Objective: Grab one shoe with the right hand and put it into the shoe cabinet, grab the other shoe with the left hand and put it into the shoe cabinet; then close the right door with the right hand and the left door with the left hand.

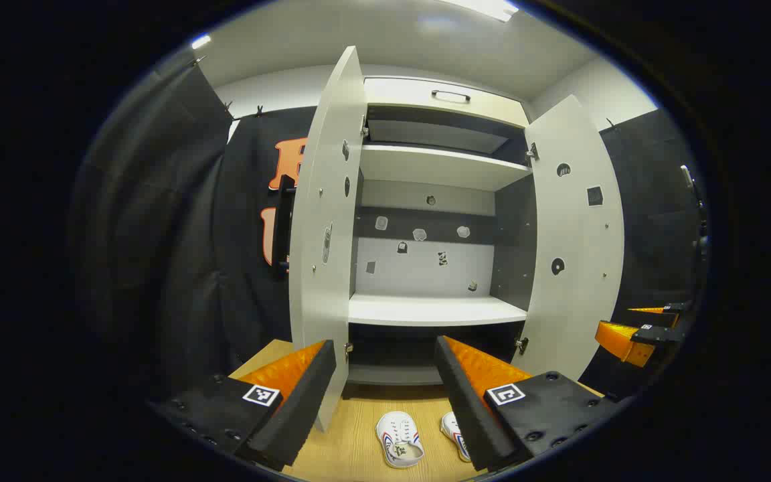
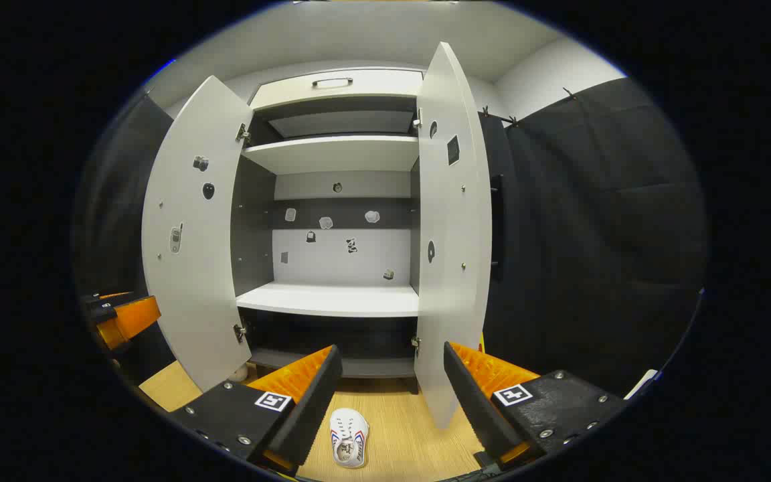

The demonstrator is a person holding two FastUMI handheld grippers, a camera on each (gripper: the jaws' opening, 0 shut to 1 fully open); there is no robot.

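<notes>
Indoors, wooden floor (image 1: 352,448), open shoe cabinet (image 1: 436,311), two shoes (image 1: 399,436), black cloth walls (image 2: 593,234)

Two white shoes on the wooden floor at 6 o'clock in the left gripper view: left shoe (image 1: 399,438), right shoe (image 1: 455,435). One shoe cabinet (image 1: 436,309). Two open doors: left door (image 1: 324,227) at 9 o'clock, right door (image 1: 576,234) at 3 o'clock. Two bare white shelves inside.

Wooden floor (image 2: 419,435), black cloth walls (image 2: 593,234)
</notes>
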